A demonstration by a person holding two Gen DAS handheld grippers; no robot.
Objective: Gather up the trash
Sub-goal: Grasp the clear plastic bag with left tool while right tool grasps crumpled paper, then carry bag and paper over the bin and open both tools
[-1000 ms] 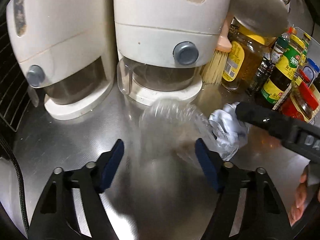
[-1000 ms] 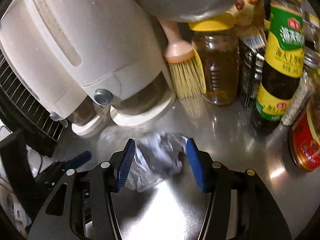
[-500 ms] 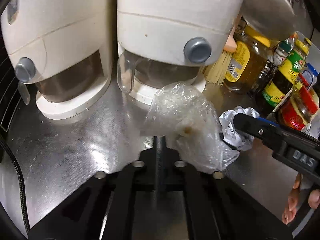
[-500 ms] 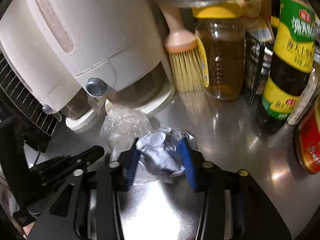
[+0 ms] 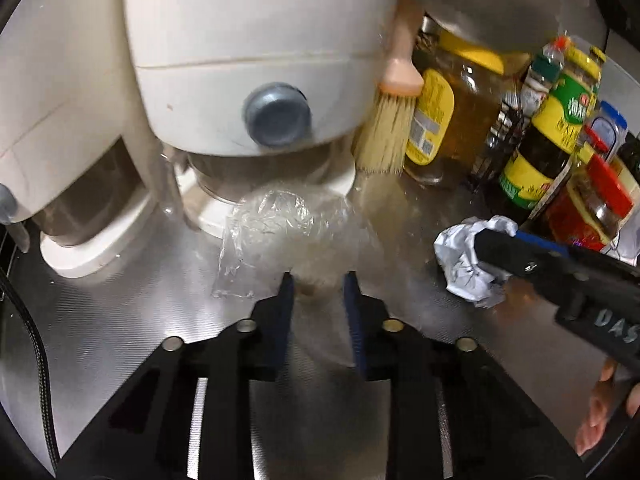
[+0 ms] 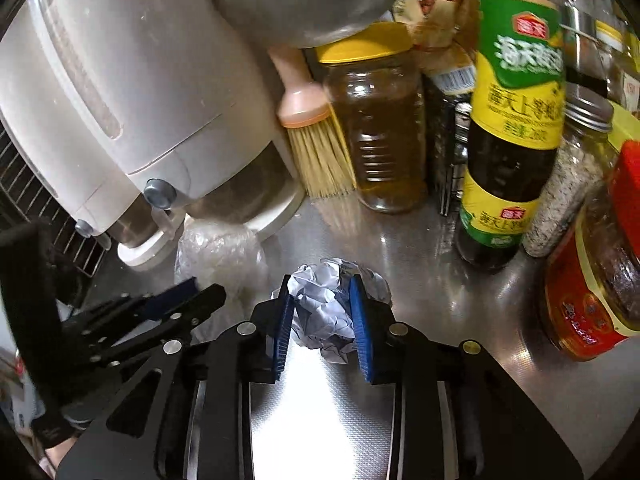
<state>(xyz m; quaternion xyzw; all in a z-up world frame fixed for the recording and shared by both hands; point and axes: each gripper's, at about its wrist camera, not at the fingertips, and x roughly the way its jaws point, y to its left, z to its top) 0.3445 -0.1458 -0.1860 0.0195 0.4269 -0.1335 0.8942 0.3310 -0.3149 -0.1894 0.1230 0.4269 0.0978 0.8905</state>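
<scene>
Both grippers clamp trash: left gripper [image 5: 318, 278] plastic wrap [image 5: 276, 228], right gripper [image 6: 320, 284] crumpled paper [image 6: 324, 312] (between pads).

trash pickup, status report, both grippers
Left gripper shut on clear plastic wrap. Right gripper shut on crumpled paper ball. Both on steel counter; jars close, nothing blocking.

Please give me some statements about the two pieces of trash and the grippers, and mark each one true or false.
1. The right hand-held gripper is closed on the crumpled paper ball. True.
2. The left hand-held gripper pinches a clear plastic bag. True.
3. The brush lies flat on the steel counter. False: it stands upright, bristles down, beside the yellow-lidded jar.
4. The paper ball is red. False: it is white.
</scene>
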